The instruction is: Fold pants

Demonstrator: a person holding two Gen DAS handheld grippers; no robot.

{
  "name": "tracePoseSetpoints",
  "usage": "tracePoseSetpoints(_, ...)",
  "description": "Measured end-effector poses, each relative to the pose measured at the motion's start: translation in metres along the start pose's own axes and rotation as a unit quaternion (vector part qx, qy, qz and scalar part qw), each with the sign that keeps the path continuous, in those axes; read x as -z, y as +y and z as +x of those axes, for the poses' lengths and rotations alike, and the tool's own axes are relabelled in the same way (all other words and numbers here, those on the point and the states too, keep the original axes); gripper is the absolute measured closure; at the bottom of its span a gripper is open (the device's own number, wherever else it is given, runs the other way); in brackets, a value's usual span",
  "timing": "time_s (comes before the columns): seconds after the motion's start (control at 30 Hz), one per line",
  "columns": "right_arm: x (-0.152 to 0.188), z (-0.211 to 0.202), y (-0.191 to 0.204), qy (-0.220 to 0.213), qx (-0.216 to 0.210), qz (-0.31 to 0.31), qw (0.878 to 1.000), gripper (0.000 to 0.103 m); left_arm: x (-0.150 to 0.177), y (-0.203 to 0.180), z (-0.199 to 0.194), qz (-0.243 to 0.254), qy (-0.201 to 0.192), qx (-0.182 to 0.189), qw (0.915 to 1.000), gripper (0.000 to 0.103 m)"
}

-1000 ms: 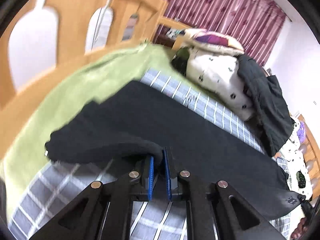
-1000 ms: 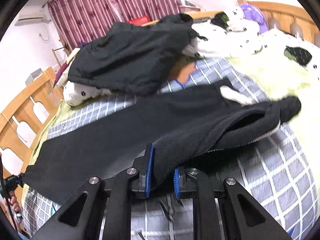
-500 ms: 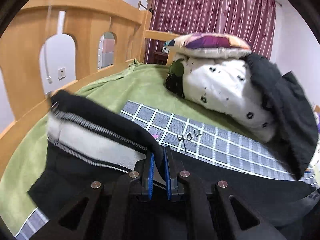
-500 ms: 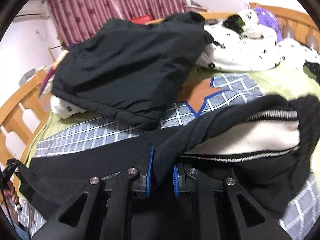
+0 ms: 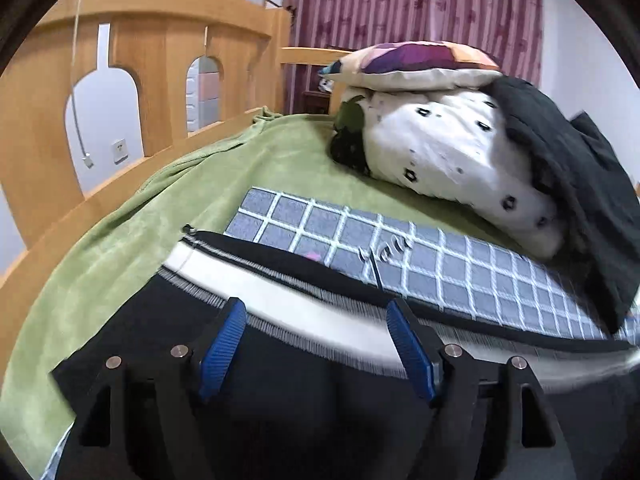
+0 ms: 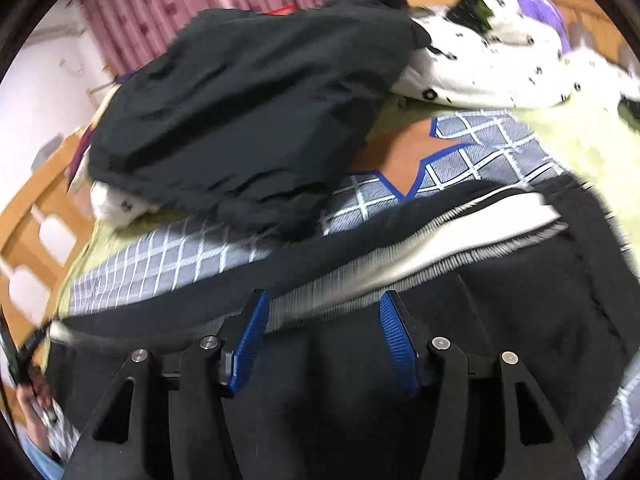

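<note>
The black pants [image 5: 280,392] lie folded lengthwise on the bed, with a white inner band and stitched seam [image 5: 248,284] showing along the far edge. They also show in the right wrist view [image 6: 500,320]. My left gripper [image 5: 316,316] is open and empty, its blue pads spread just above the pants. My right gripper [image 6: 322,304] is open and empty too, over the pants near the white band [image 6: 460,236].
A grey checked sheet [image 5: 440,268] lies on a green blanket [image 5: 168,208]. A white spotted duvet [image 5: 452,148], a pillow [image 5: 412,60] and a black garment [image 6: 248,104] are piled beyond. A wooden bed rail [image 5: 168,52] runs on the left.
Both grippers carried the near edge of the pants over to the far side, laid it down and opened, letting go of the fabric.
</note>
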State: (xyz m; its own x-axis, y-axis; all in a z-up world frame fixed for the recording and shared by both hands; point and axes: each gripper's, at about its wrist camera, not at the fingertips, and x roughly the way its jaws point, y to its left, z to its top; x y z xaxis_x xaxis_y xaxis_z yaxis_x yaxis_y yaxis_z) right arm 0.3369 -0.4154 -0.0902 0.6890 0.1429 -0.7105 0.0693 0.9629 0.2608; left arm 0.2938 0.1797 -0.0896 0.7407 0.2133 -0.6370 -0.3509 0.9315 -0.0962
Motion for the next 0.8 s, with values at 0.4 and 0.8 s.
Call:
tracePoseSetpoints(0.4,0.116,-0.085,-0.030,0.002,0.033,-0.001,0.999,0.038,0.124,0.066,-0.063,-0.071,0.136,0.089,0.9841,0.030)
tracePoseSetpoints(0.8,0.100,-0.032,-0.095,-0.002,-0.011,0.136,0.991,0.038,0.100,0.081,-0.006,-0.152,0.109,0.094,0.9779,0.040)
